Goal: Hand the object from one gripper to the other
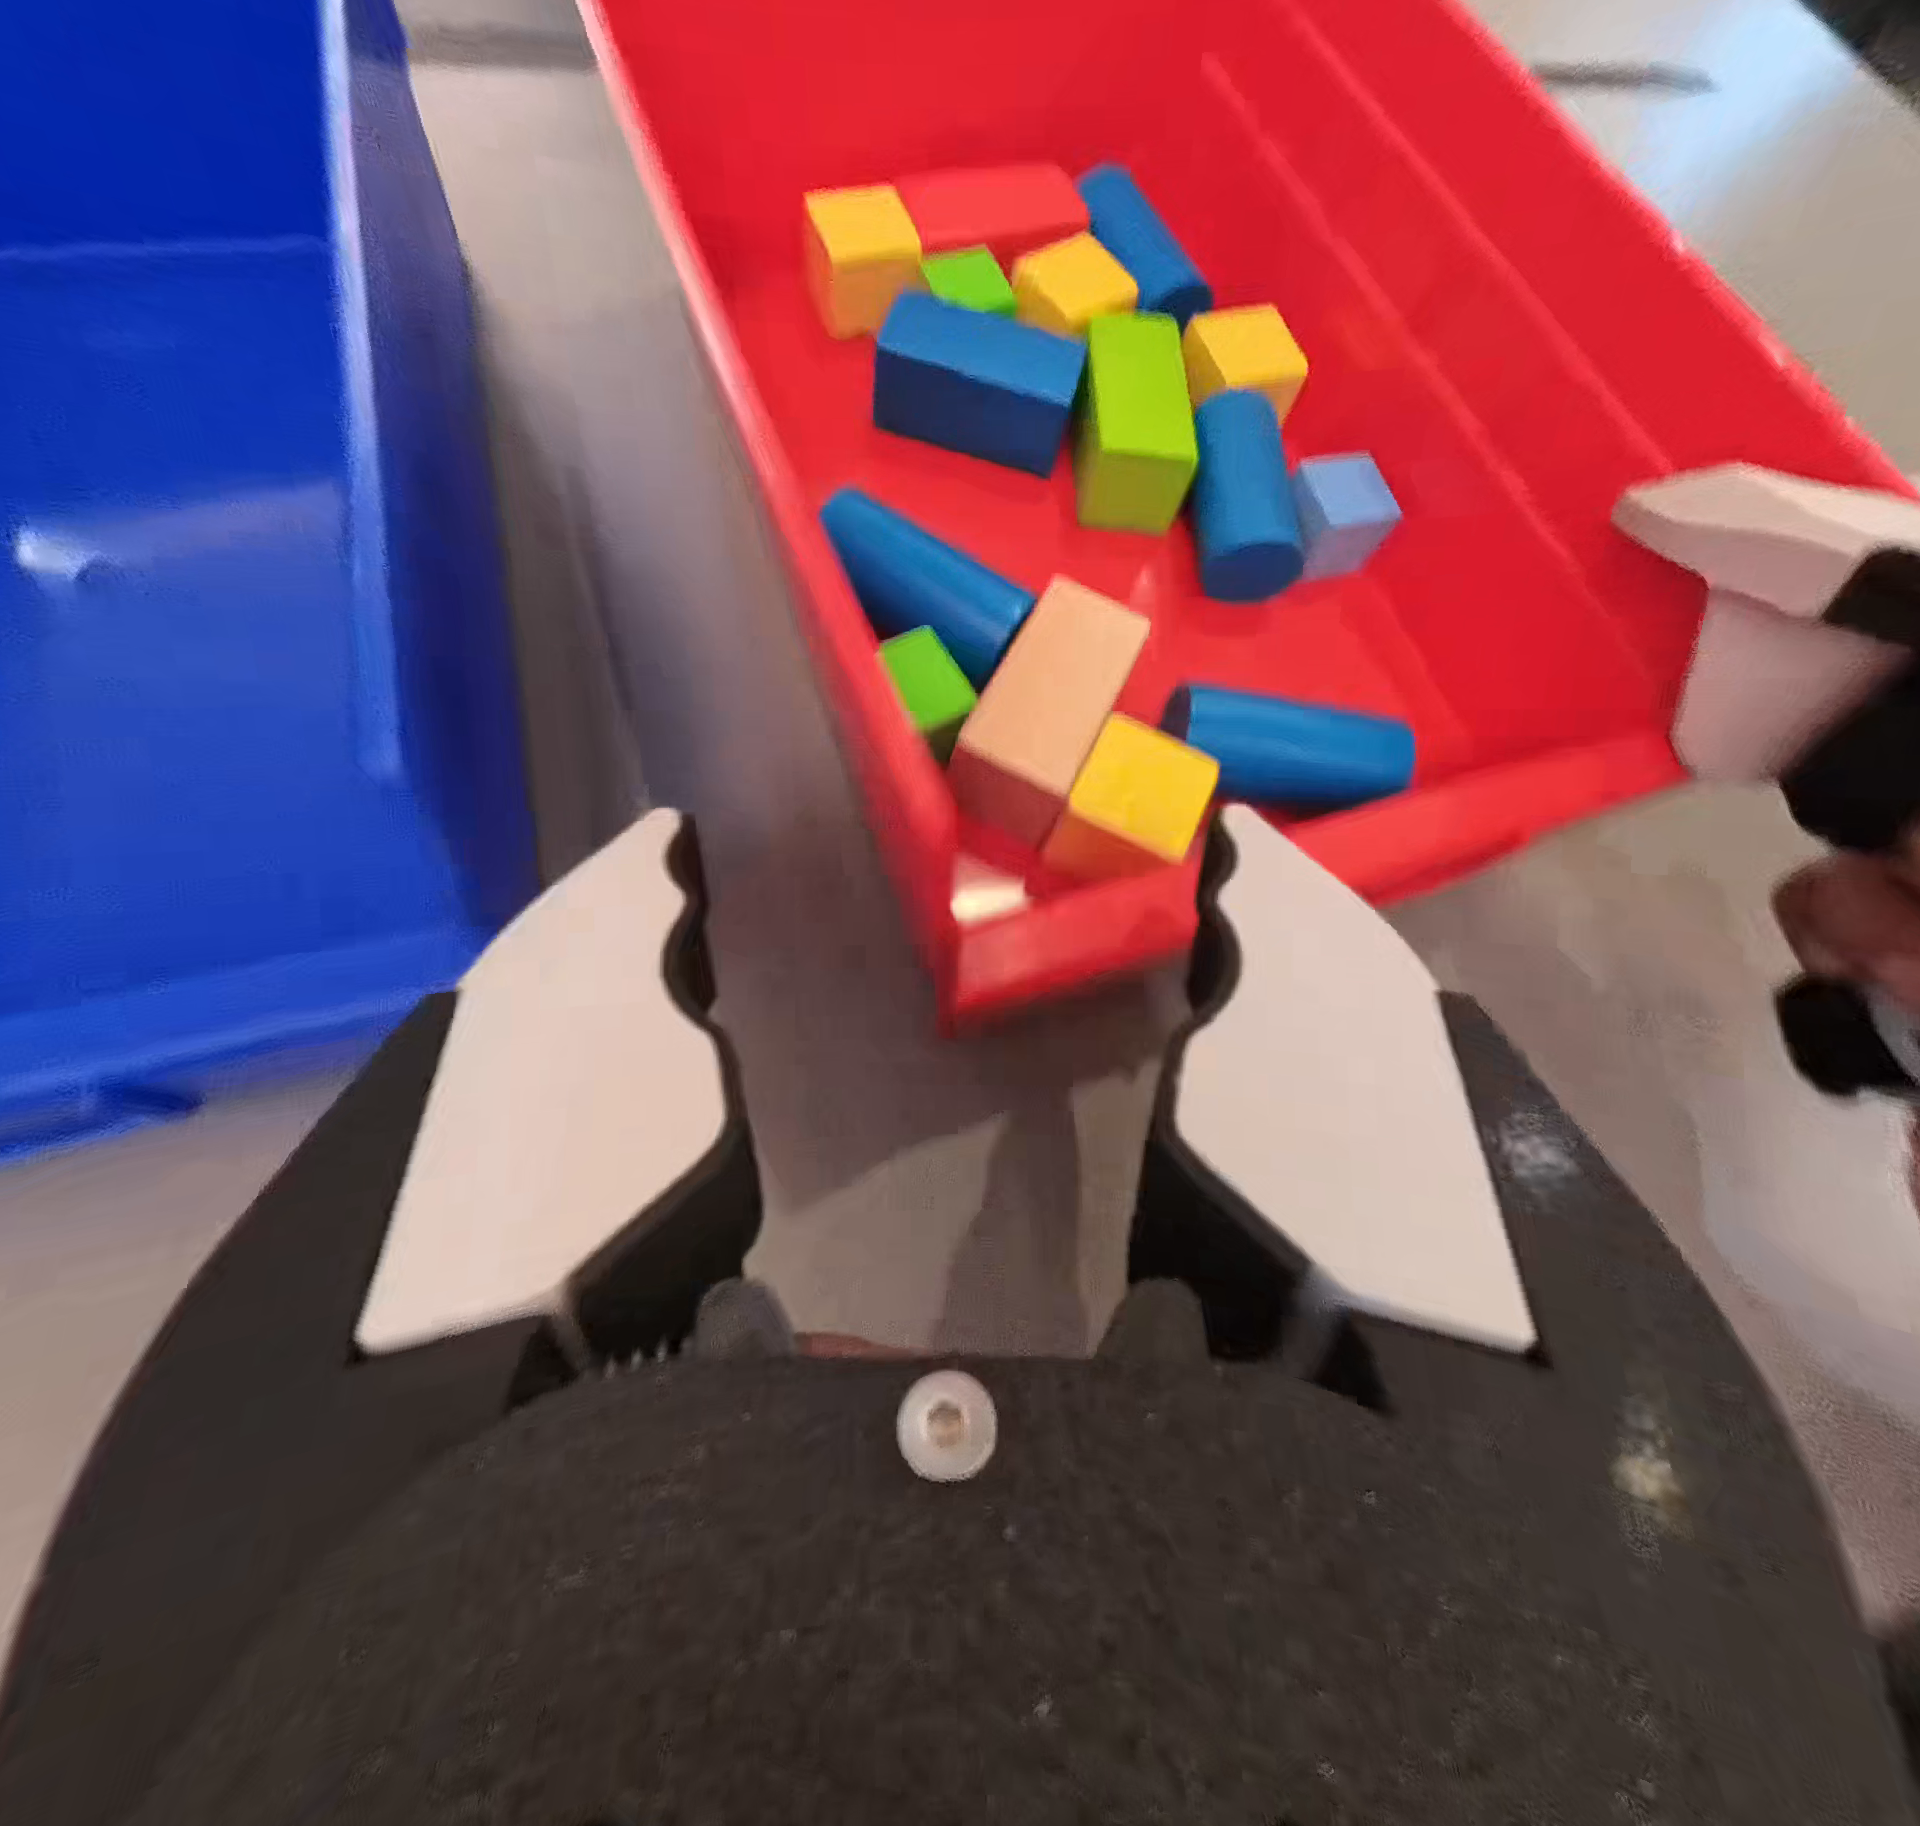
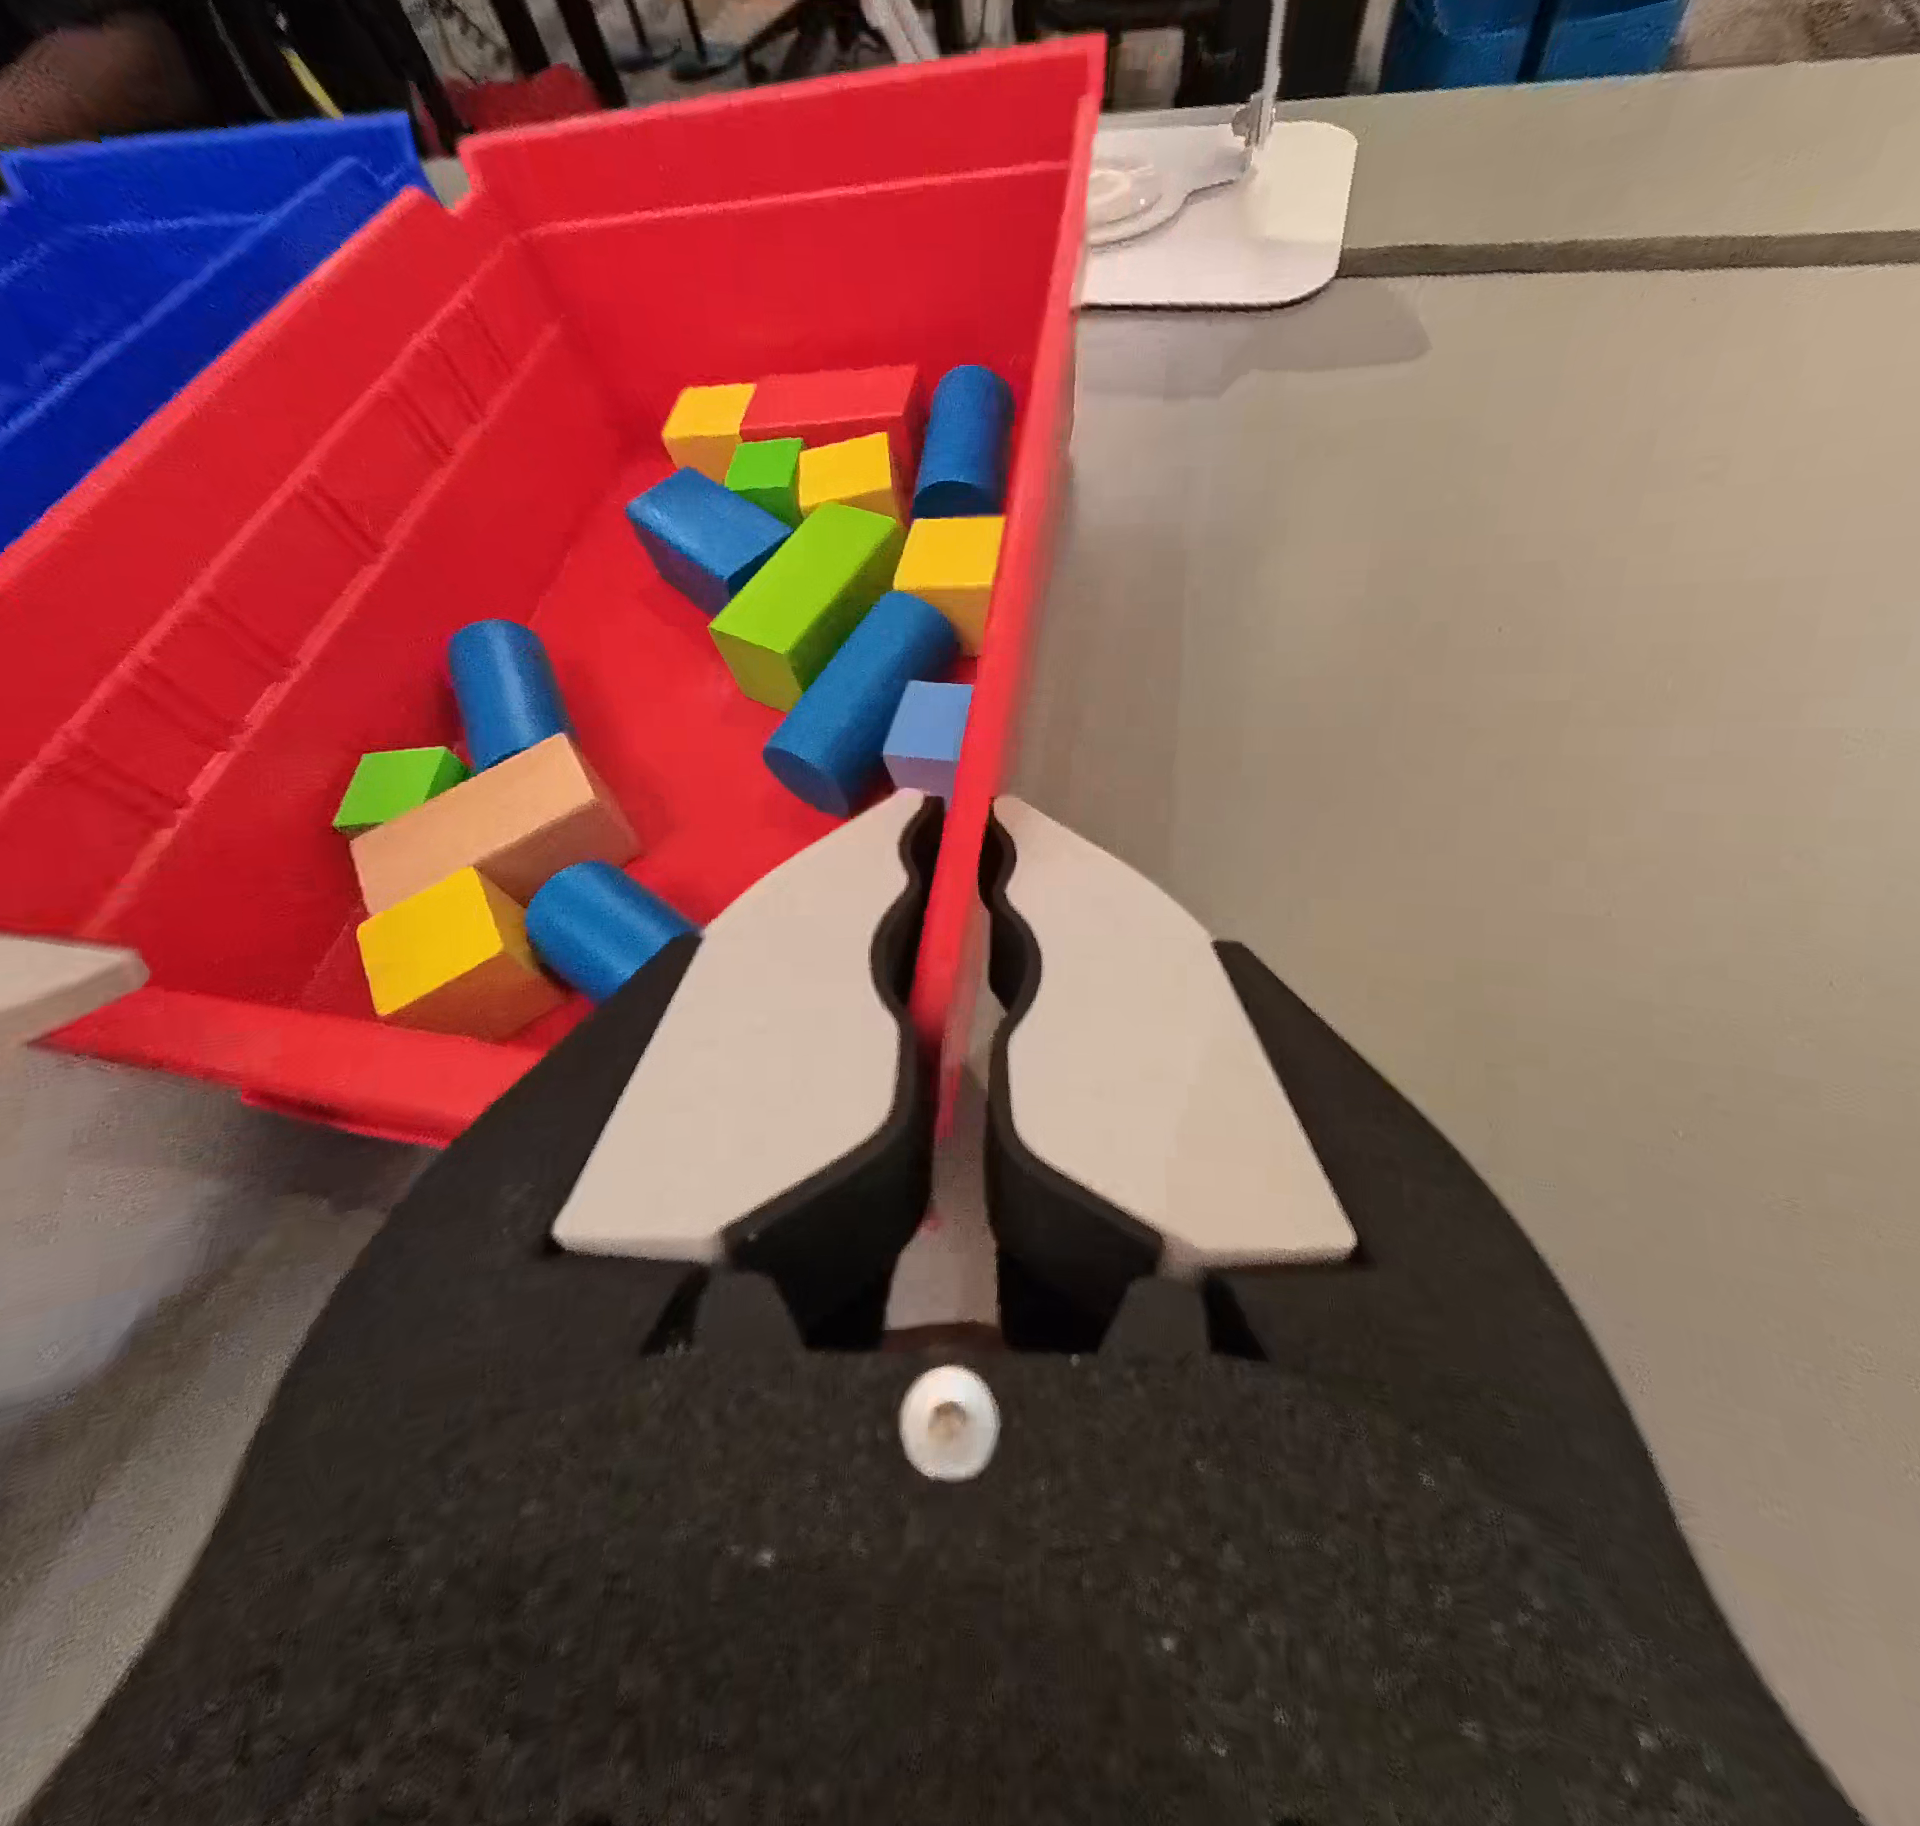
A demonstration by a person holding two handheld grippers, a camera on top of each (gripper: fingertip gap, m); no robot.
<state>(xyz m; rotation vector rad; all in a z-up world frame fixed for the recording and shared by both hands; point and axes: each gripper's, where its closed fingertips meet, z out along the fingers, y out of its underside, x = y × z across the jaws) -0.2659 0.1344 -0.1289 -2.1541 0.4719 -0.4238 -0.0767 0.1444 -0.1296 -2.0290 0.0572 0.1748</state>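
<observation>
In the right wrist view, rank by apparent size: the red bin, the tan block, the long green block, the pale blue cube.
1. red bin
2. tan block and long green block: look alike, and the tan one sits nearer, so unranked
3. pale blue cube, partly hidden

Two bins, one red bin and one blue bin, two grippers, sixteen wooden blocks in the red bin: four blue cylinders, four yellow cubes, two green cubes, one green bar, one blue bar, one red bar, one natural-wood bar, one light-blue cube, one whitish piece part hidden in the near corner.
</observation>
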